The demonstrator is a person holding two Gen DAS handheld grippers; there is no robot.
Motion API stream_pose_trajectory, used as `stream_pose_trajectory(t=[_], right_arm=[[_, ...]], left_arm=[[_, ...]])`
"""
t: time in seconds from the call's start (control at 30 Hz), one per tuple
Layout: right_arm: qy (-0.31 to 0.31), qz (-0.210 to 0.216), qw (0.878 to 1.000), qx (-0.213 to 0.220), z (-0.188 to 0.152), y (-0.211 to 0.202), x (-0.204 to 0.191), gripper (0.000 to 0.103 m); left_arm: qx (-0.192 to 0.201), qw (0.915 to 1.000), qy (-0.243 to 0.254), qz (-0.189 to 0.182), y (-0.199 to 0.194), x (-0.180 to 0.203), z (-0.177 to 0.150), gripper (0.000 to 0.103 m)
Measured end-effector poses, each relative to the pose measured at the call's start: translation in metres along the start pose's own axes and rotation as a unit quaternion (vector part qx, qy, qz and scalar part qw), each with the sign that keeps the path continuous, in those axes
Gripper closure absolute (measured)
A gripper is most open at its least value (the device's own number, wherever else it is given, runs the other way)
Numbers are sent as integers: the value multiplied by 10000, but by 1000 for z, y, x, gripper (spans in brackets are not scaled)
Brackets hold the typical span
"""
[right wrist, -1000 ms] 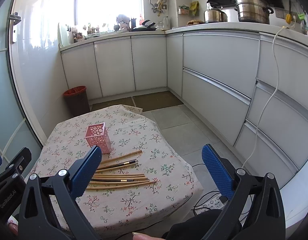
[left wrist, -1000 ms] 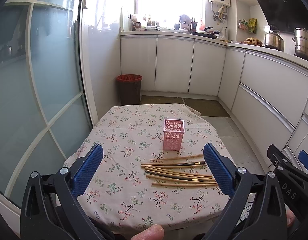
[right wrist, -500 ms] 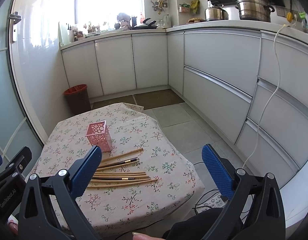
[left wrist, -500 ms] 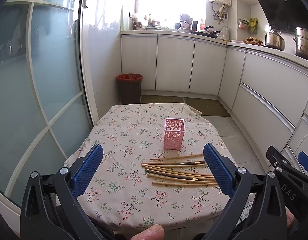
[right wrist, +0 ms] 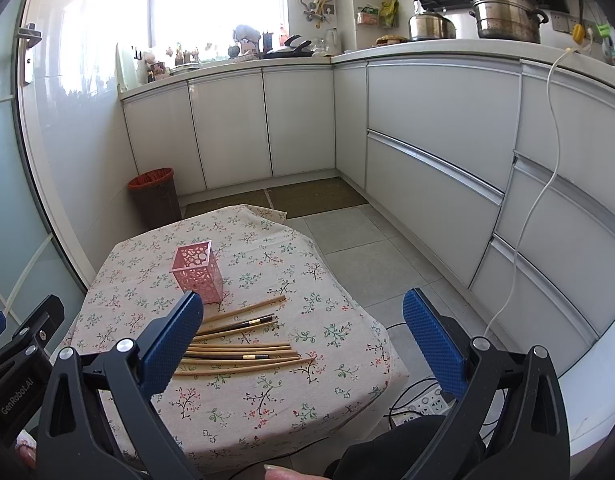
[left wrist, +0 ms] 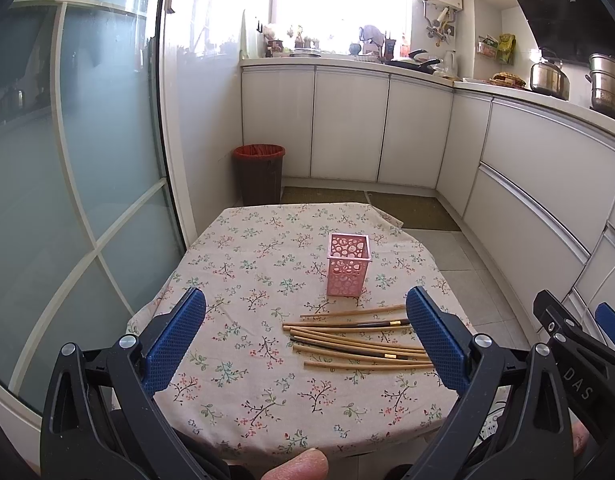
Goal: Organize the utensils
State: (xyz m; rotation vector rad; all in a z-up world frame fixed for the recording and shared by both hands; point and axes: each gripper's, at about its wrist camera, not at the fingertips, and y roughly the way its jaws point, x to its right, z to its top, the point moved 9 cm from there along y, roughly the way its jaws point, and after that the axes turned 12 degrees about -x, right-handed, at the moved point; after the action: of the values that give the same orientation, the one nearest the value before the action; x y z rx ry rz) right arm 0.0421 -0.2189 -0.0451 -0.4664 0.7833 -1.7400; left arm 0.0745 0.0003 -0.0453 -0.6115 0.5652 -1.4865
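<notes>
The chopsticks (left wrist: 359, 336) lie loose just in front of the pink holder (left wrist: 348, 264), as a second ago. I've kept my left gripper (left wrist: 307, 344) and right gripper (right wrist: 303, 344) spread wide, empty. Casings read "DAS", "GenRobot.AI".

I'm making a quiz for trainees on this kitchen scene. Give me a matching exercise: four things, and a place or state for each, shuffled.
Things:
1. pink holder
2. chopsticks
3. bin
4. left gripper

Places or states:
A. on the floor by the cabinets
B. lying flat on the tablecloth
C. open, holding nothing
D. upright on the table, empty

Pairs: 1-D, 2-B, 3-A, 4-C
</notes>
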Motion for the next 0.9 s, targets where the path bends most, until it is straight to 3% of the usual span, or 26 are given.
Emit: stream_pose_trajectory(t=[0.3, 0.47, 0.53, 0.63, 0.7, 0.8, 0.9], right_arm=[[15, 63, 10000, -59, -1, 4, 0, 5], [133, 484, 9985, -208, 5, 13, 3, 5], [261, 938, 9945, -377, 9, 22, 3, 5], [664, 2006, 9714, -1084, 7, 50, 0, 5], [1017, 2701, 9416, -1735, 3, 74, -2, 5], [1362, 2883, 9189, -2323, 3, 108, 3, 5], [1929, 2953, 9019, -2492, 12, 138, 22, 5]], left_arm=[[-110, 9999, -33, 30, 3, -1, 0, 7], [-604, 9979, -112, -198, 21, -5, -2, 7], [-968, 9944, -136, -399, 37, -3, -7, 7], [-1632, 9836, -201, -740, 71, 1, -18, 7], [-2030, 9765, -62, -723, 96, 6, -28, 7], [-2637, 9607, 429, -750, 132, 21, -44, 7], [-3302, 9321, 1009, -1098, 164, 49, -65, 7]])
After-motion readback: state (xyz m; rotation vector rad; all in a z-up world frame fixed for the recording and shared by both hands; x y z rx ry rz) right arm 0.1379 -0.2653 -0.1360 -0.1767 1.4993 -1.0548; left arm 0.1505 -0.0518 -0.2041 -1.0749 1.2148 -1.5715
